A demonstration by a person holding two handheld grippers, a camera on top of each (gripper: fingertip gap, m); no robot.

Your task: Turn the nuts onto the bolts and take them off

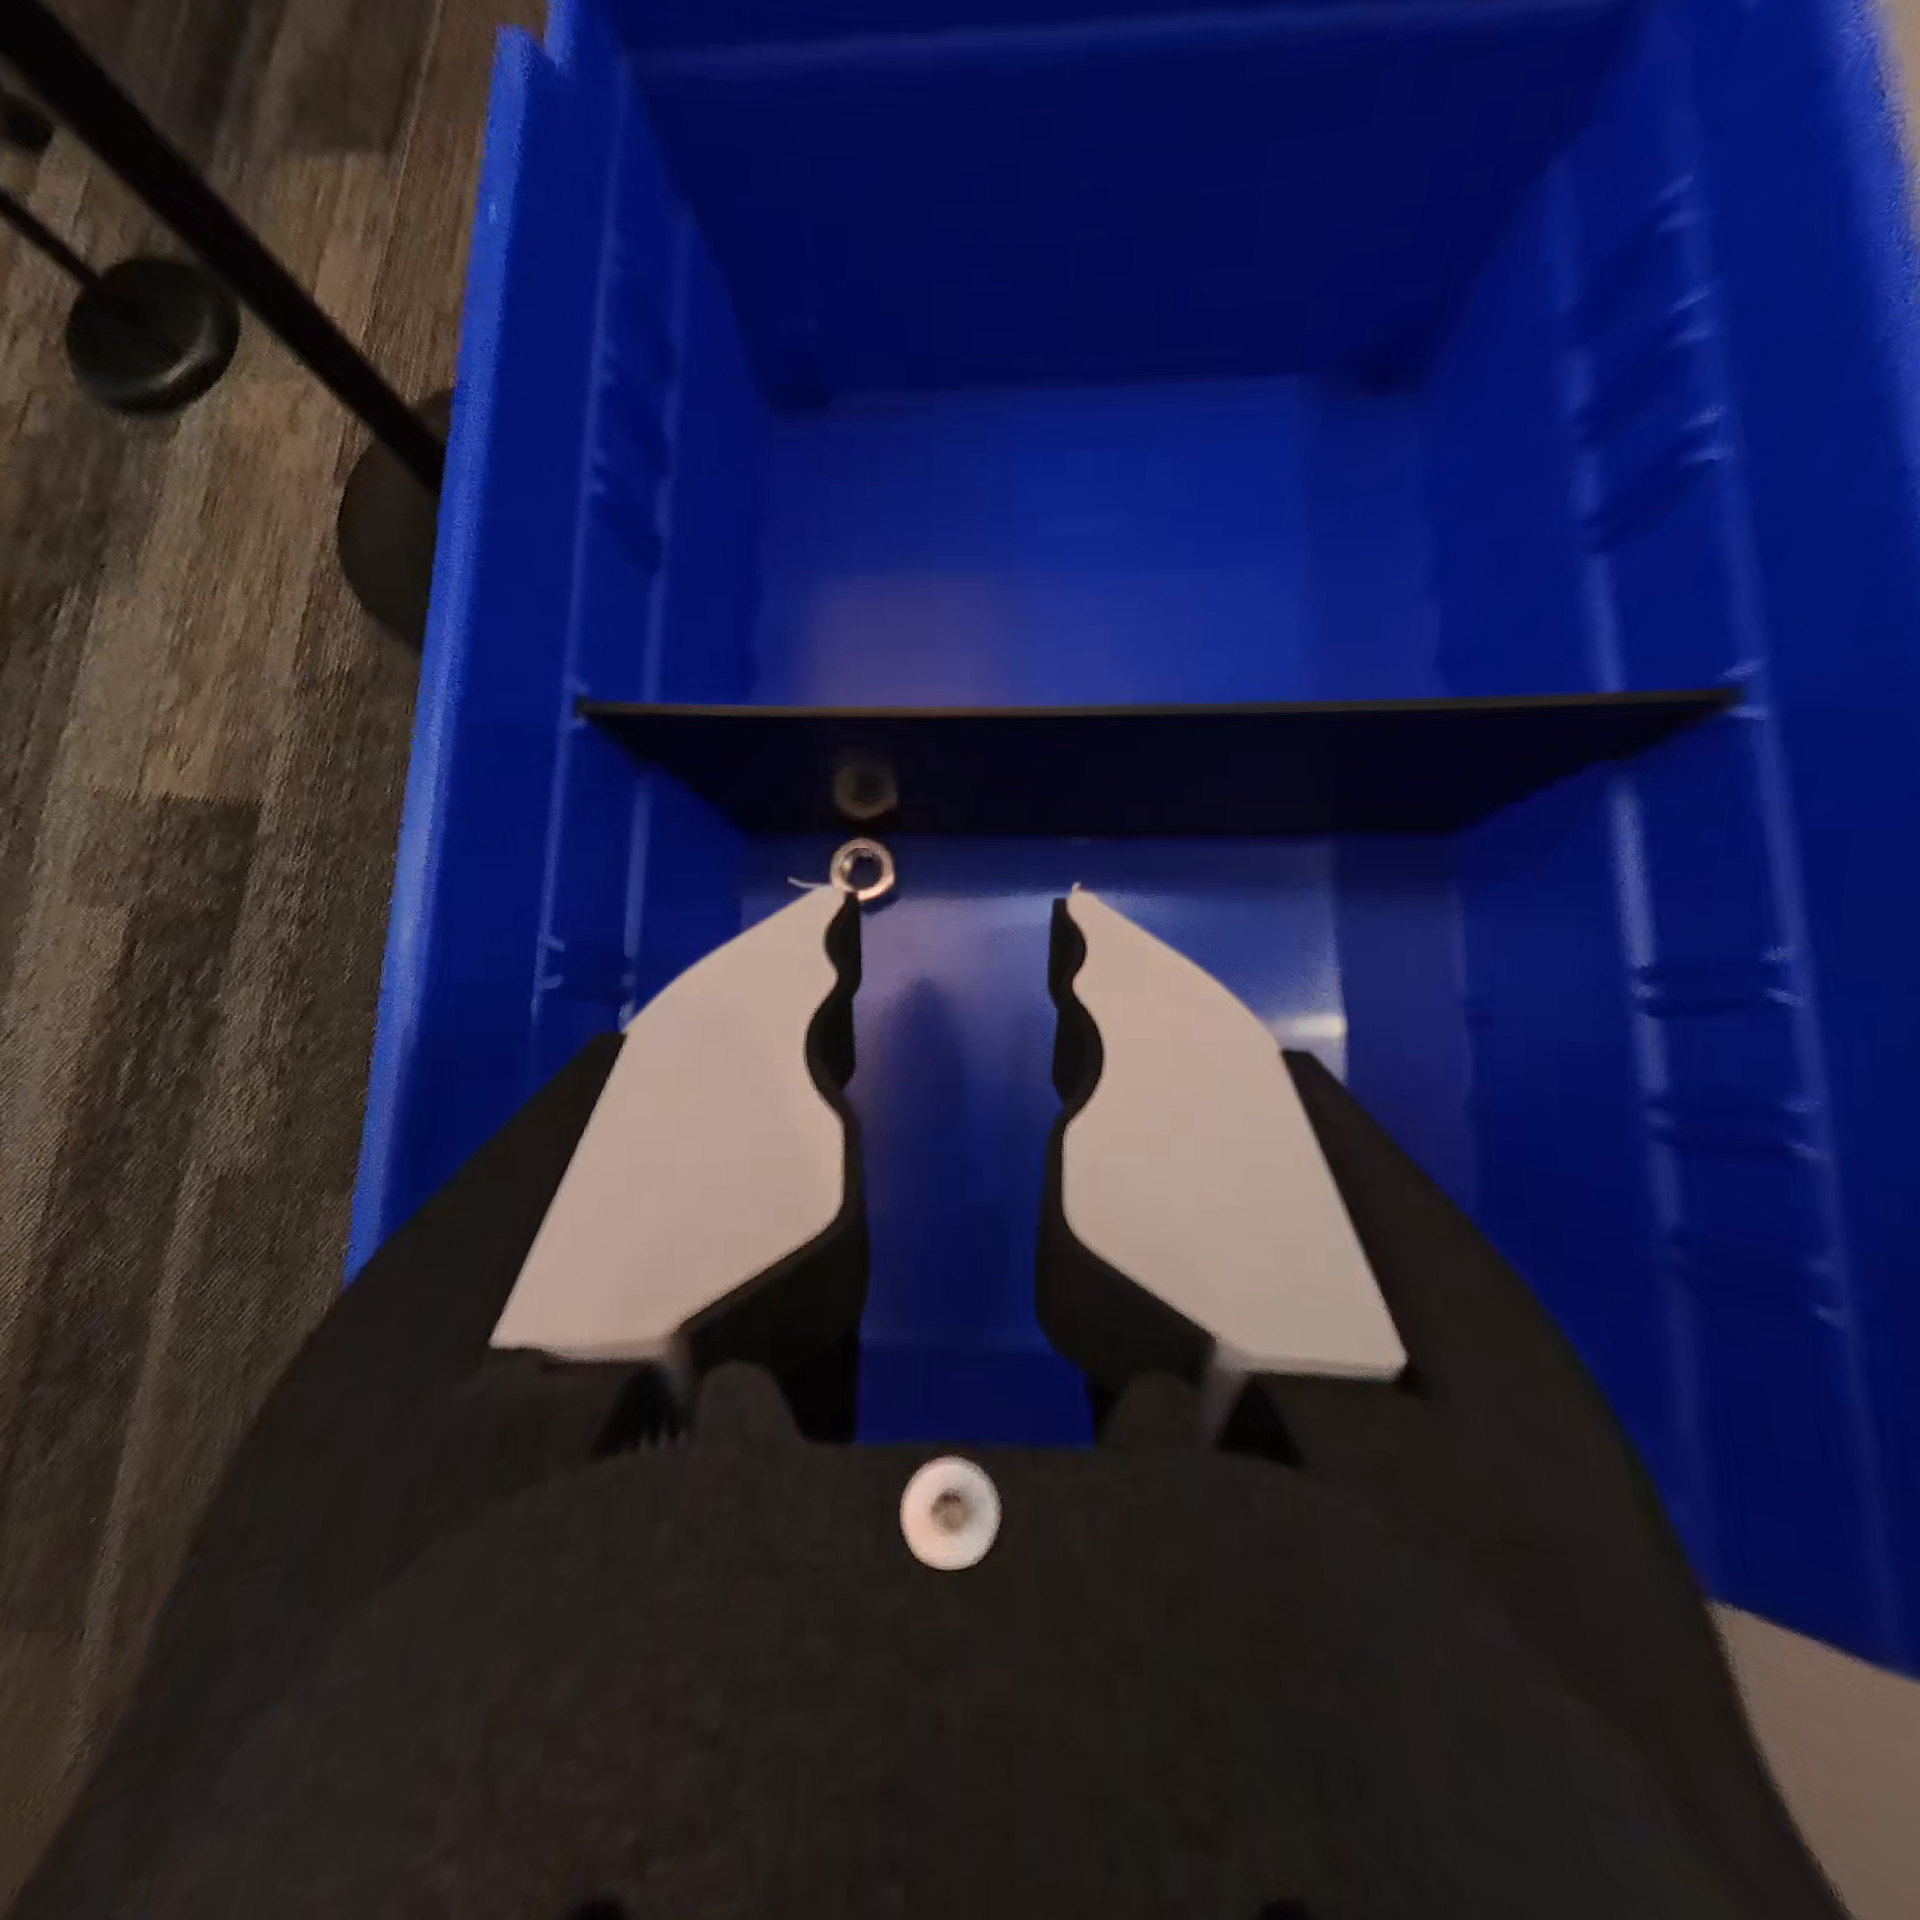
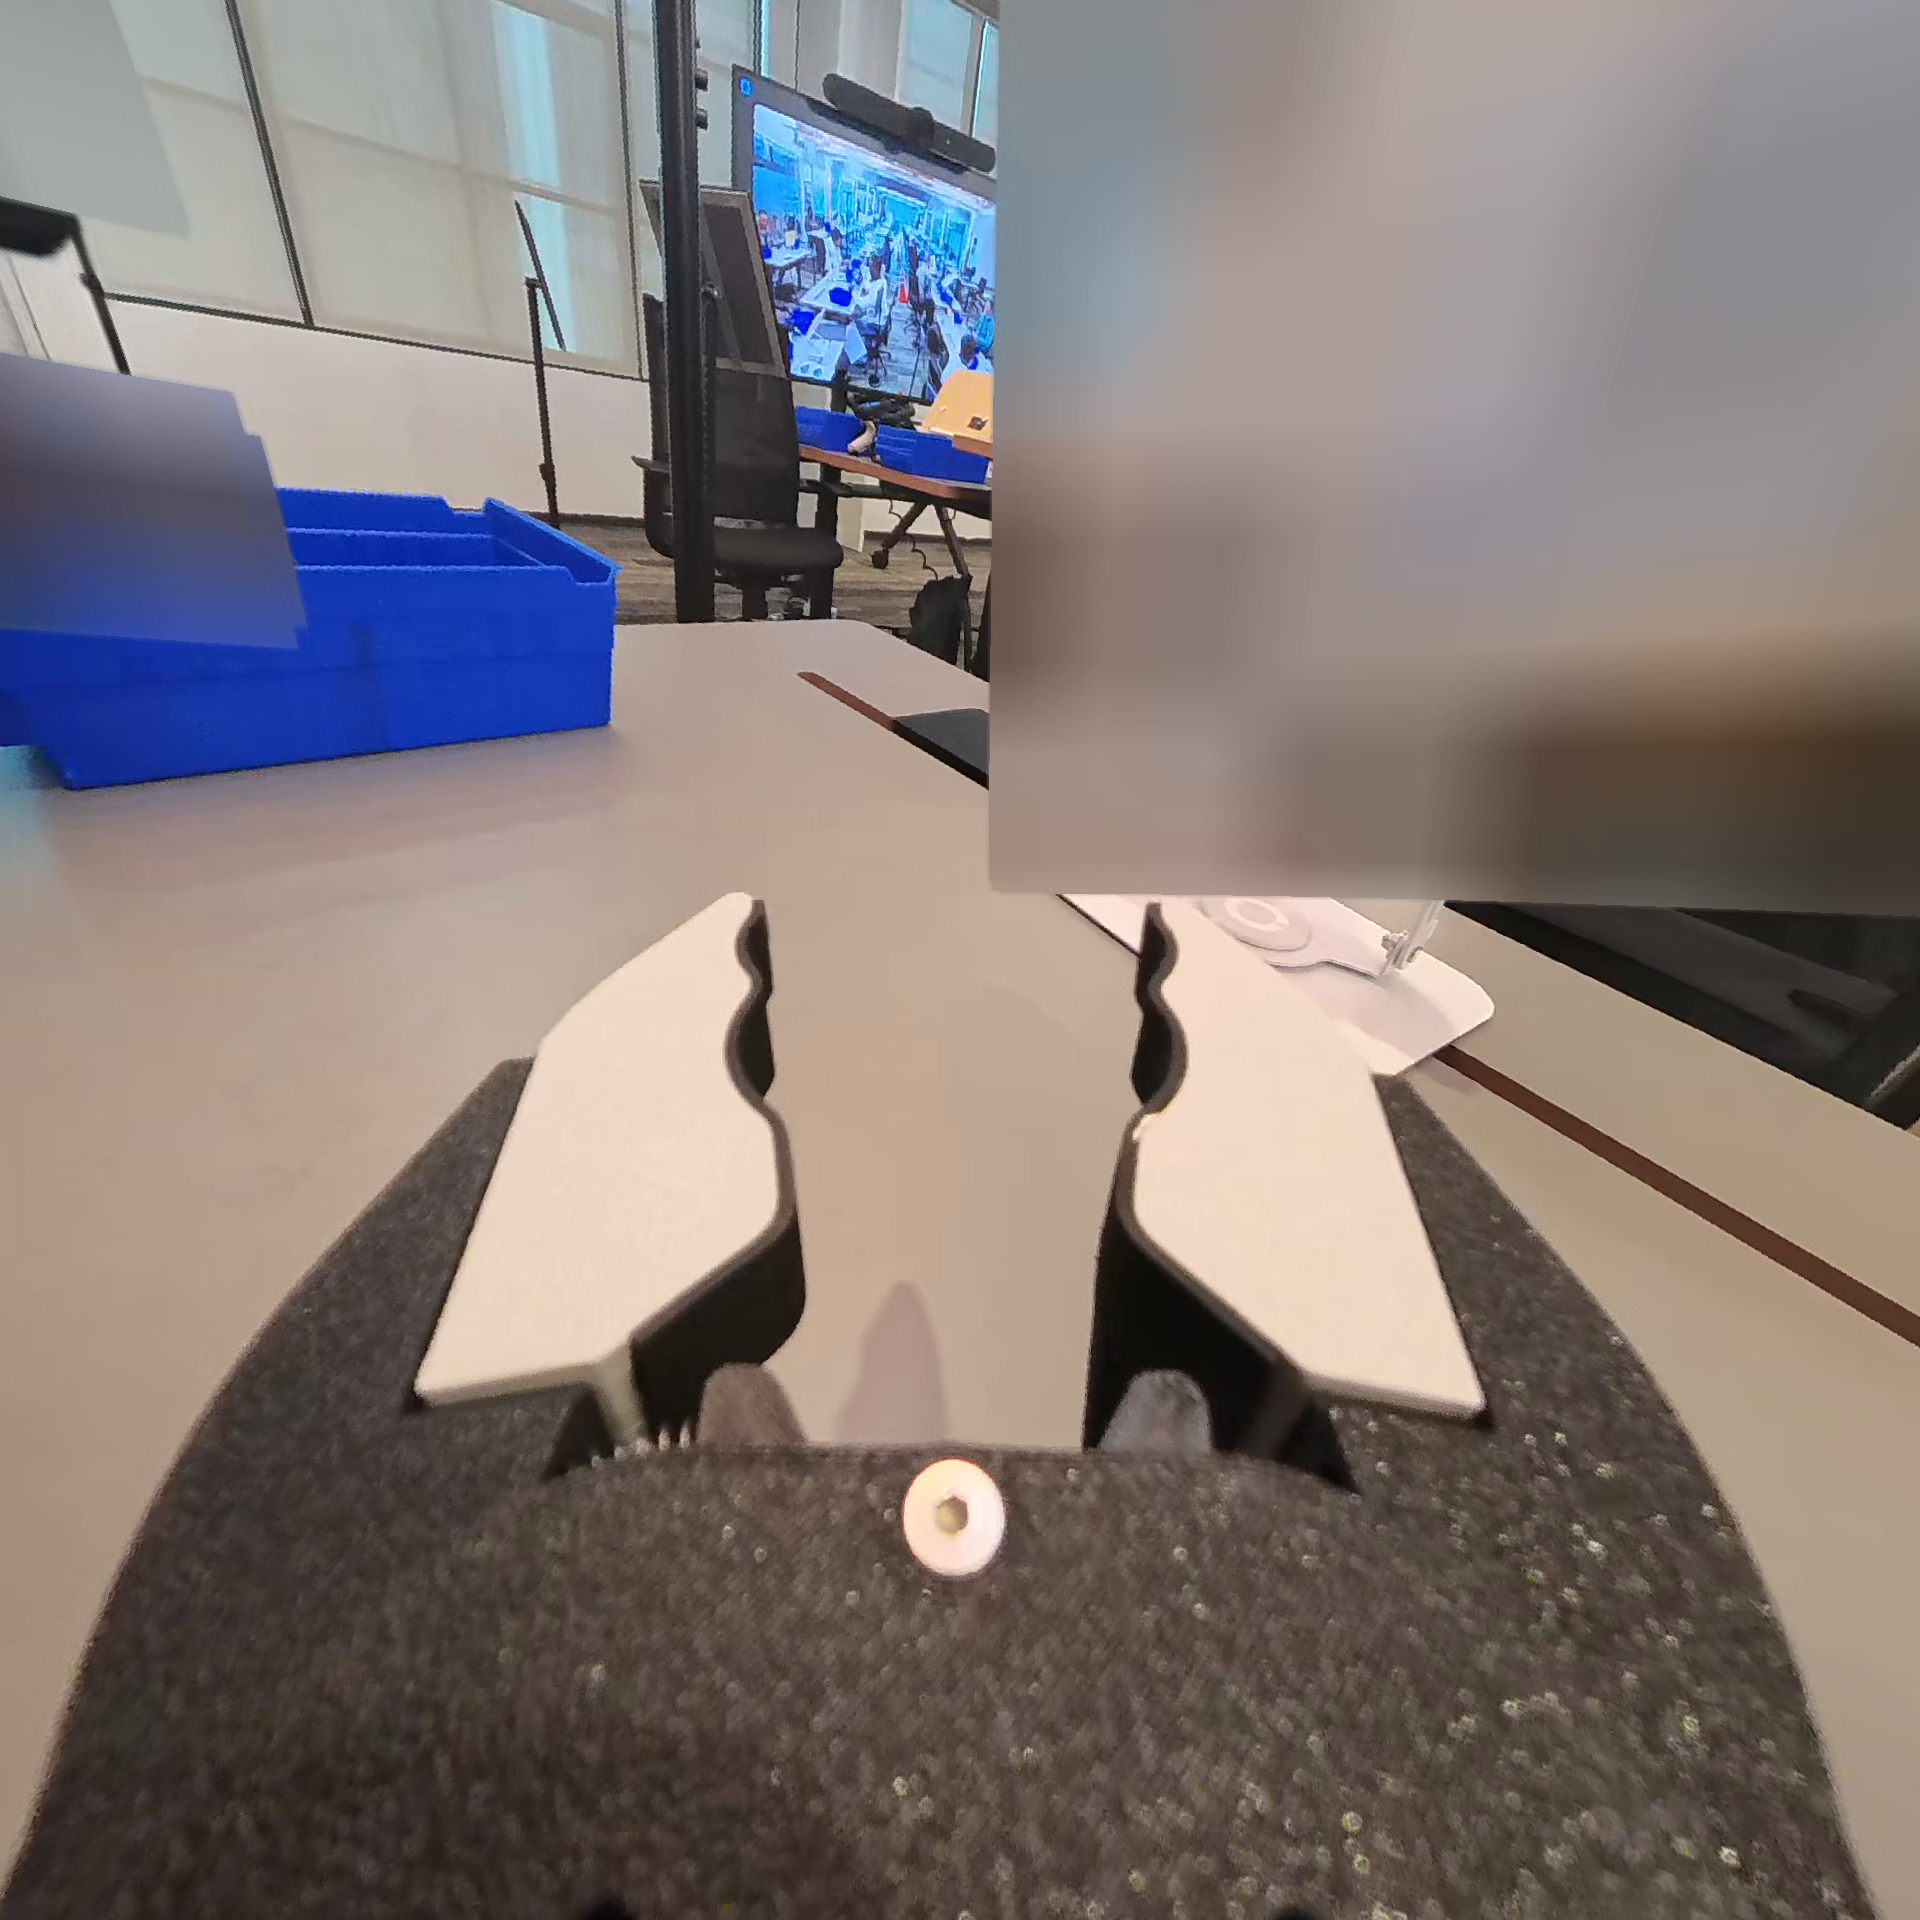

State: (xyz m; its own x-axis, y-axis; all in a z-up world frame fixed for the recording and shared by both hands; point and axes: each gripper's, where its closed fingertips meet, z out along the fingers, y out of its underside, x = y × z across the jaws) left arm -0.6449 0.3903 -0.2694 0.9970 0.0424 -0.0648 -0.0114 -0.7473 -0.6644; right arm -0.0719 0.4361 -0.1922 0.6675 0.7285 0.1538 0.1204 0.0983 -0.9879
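In the left wrist view a small silver nut lies on the floor of a blue plastic bin, close against a black divider. My left gripper is open over the bin's near compartment, and its left fingertip is right next to the nut. In the right wrist view my right gripper is open and empty, held low over the grey table. No bolt shows in either view.
The blue bin stands at the table's left in the right wrist view. A white flat stand lies beyond the right fingertip. A dark seam runs across the table. Floor and black table legs lie left of the bin. Across from one pair of fingers to the other is roughly 60 cm. The right gripper is farther from the small silver nut, some 60 cm, than the left, some 7 cm.
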